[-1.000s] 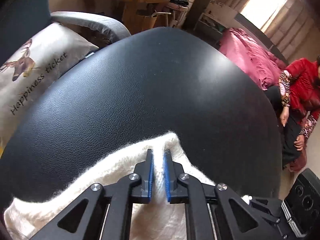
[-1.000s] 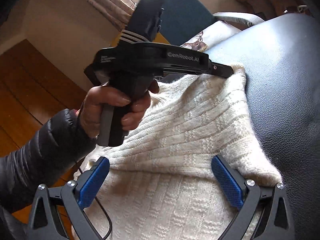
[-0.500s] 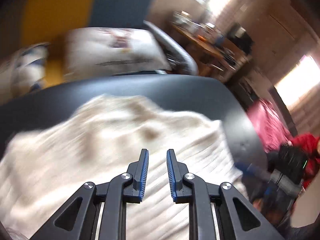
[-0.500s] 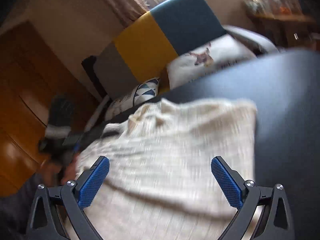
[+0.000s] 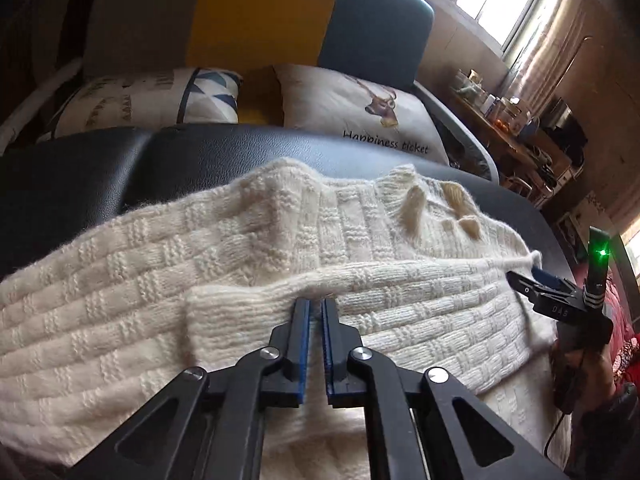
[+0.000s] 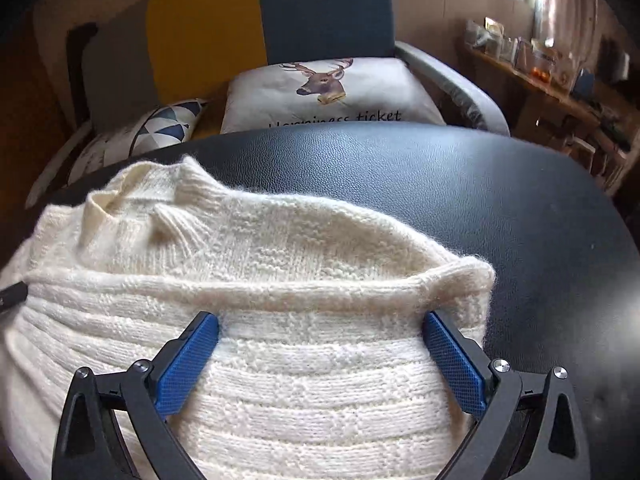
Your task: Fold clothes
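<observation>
One cream knit sweater (image 5: 248, 264) lies on a black leather top (image 5: 120, 168), with its lower part folded up over the body so that a ribbed hem edge runs across the middle. The collar (image 6: 120, 196) sits at the far side, toward the sofa.

Two grippers are at work. The left gripper (image 5: 315, 308) has its two blue-lined fingers drawn nearly together at the folded hem, with a thin gap between them; whether knit is caught in that gap cannot be told. The right gripper (image 6: 320, 344) is spread wide, its two blue pads resting on the folded layer just below the hem, one near the middle and one close to the sweater's right corner. In the left wrist view this gripper shows at the far right edge of the sweater, a green light lit on its body.

Behind the top stands one sofa (image 5: 264, 12) in grey, yellow and teal bands. Two pillows lie on it: a deer pillow (image 6: 328, 92) with lettering and a triangle-pattern pillow (image 5: 152, 96).
</observation>
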A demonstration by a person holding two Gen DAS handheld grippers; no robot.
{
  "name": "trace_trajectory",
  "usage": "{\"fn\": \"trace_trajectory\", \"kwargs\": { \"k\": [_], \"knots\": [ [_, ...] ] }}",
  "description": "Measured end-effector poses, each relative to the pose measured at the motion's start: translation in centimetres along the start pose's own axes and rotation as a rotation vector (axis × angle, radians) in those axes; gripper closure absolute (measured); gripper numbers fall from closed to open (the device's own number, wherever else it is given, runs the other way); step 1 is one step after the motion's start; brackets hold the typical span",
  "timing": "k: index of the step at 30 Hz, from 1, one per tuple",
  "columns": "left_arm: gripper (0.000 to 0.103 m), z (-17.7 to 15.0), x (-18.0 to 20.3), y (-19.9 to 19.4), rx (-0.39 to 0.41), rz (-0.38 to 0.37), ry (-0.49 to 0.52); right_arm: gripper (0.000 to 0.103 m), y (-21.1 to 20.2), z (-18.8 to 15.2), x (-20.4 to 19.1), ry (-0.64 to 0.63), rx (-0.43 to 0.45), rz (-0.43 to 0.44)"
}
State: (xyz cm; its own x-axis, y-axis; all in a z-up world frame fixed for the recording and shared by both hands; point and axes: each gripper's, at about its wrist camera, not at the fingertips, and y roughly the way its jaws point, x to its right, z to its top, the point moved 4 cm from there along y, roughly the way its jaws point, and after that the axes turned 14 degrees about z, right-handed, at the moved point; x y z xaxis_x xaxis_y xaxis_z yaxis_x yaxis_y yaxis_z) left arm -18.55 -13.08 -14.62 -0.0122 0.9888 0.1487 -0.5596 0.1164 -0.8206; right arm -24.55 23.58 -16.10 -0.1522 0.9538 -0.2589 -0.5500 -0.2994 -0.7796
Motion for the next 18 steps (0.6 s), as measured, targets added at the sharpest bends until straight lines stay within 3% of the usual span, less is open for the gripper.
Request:
{"fn": "trace_trajectory", "kwargs": {
  "k": [5,11,14,18],
  "knots": [
    [0.087,-0.8,-4.0,-4.1,0.048,-0.063,-0.174,0.000,-2.9,0.0,-2.8,-0.007,0.050,0.069],
    [0.082,-3.2,-10.0,-4.9,-0.039,-0.145,-0.401,0.000,-3.5,-2.4,-8.8,-0.057,0.034,0.180],
    [0.081,-4.0,-10.6,-4.7,-0.081,-0.181,-0.426,0.000,-2.5,-3.4,-9.7,-0.049,0.009,0.180],
    [0.080,-3.8,-8.4,-3.8,-0.150,-0.269,-0.419,0.000,-2.1,-3.9,-9.0,-0.021,0.002,0.146]
  ]
}}
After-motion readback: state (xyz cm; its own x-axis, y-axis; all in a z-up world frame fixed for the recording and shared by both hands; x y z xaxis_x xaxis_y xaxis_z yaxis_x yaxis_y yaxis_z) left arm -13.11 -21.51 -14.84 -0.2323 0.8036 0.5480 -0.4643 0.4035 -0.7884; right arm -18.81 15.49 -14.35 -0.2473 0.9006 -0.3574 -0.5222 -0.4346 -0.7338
